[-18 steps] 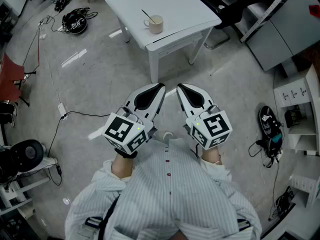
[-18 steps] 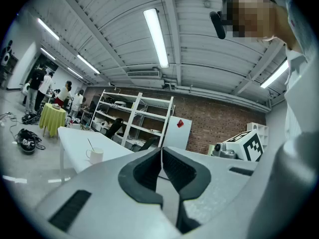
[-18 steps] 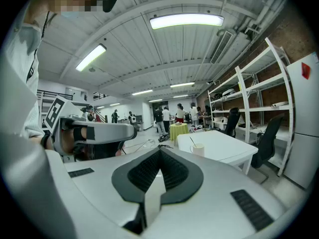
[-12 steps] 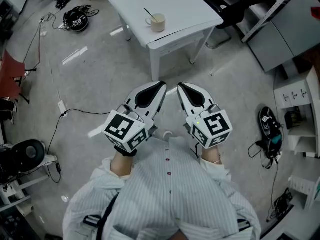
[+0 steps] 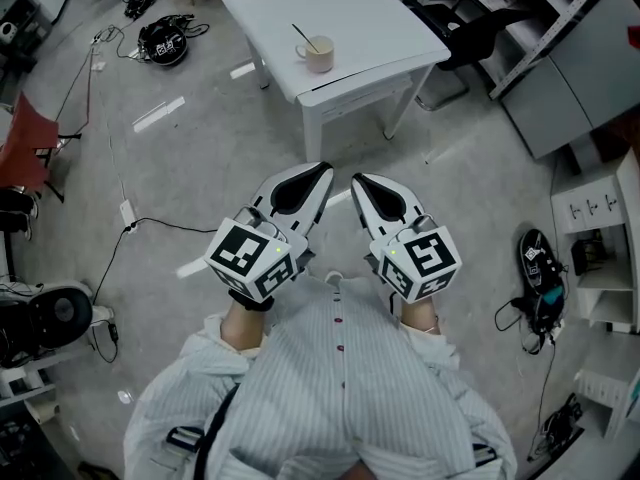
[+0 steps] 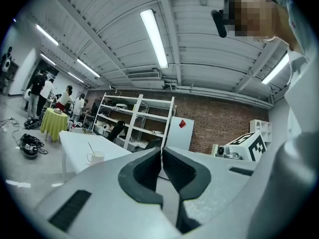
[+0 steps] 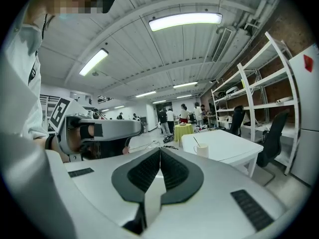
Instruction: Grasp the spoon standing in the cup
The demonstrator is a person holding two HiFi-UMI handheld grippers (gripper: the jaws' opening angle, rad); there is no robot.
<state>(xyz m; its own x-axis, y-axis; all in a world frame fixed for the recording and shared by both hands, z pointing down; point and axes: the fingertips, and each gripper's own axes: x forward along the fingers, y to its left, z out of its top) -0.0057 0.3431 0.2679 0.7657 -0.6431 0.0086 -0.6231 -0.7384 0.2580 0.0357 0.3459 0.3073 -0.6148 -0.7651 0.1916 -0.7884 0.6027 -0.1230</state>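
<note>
Ahead, spoon [image 5: 302, 36] in cup [image 5: 321, 57], inset from table [image 5: 385, 18] edge.

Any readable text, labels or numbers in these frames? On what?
No readable words or numbers anywhere.
Cubes on left gripper and right gripper: square marker patterns only, no letters.
Red diamond sticker on white cabinet: too small to read.
Cup: no print visible.

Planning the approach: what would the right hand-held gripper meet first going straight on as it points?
Way looks free: the right hand-held gripper aims just left of the white square table; depth unclear.
</note>
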